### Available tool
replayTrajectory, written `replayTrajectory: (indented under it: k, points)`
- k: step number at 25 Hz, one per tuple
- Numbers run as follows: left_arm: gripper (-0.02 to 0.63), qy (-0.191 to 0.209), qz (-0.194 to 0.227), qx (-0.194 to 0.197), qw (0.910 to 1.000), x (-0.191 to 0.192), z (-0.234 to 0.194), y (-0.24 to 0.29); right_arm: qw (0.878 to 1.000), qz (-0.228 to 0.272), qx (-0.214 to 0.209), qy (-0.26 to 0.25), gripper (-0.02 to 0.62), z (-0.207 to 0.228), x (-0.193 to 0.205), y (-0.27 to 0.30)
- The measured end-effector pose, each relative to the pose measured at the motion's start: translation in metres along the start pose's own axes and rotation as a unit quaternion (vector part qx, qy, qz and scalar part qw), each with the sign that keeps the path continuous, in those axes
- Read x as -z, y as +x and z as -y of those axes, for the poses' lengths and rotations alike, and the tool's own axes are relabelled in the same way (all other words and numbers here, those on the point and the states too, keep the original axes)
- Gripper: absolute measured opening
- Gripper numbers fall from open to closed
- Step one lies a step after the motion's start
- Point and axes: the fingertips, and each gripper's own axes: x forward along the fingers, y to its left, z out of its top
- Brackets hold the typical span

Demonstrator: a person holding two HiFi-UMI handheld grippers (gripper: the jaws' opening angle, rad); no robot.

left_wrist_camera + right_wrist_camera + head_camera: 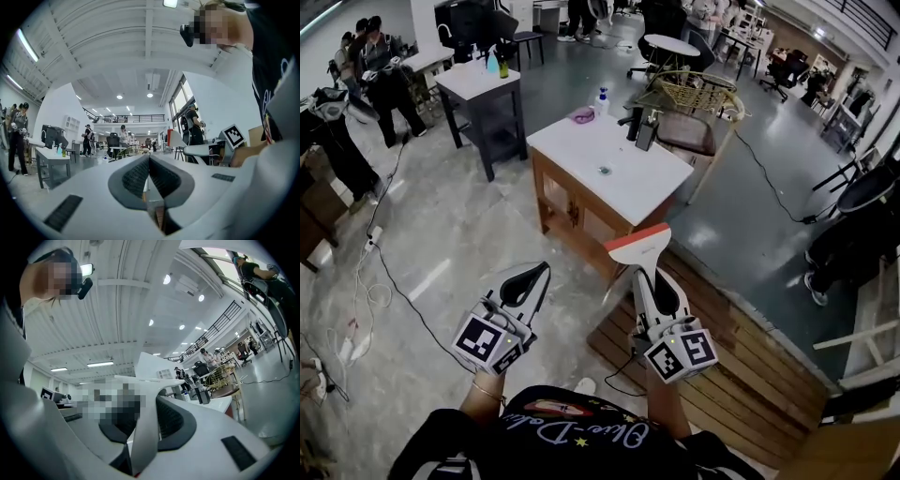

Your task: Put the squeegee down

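Observation:
The squeegee point(641, 247) has a white handle and a wide white head with a red-orange blade edge. It stands up from my right gripper point(650, 281), which is shut on the handle. In the right gripper view the white handle point(144, 437) runs between the dark pads and the head spreads above them. My left gripper point(544, 270) is to the left of it, a little apart, shut with nothing in it; in the left gripper view its tips point(149, 158) meet. Both are held in the air, short of the white-topped wooden table point(649, 184).
On the table stand a spray bottle point(602, 100), a pink item point(582, 115) and dark containers point(643, 131). A wicker chair point(698, 95) is behind it, a grey table point(476, 81) at the left. A wooden slatted platform point(750, 366) lies at the right. Cables point(366, 281) run over the floor.

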Motion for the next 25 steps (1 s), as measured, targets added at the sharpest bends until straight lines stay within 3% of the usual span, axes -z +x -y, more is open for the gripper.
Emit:
replayTrajectory:
  k: [9, 25]
  points:
    - [-0.006, -0.013, -0.003, -0.001, 0.9999, 0.009, -0.012, 0.008, 1.0, -0.007, 0.007, 0.001, 0.118, 0.008, 0.004, 0.009]
    - [-0.006, -0.014, 0.0, 0.053, 0.9985, 0.007, -0.087, 0.043, 0.998, 0.0, 0.063, -0.019, 0.117, 0.003, 0.012, 0.069]
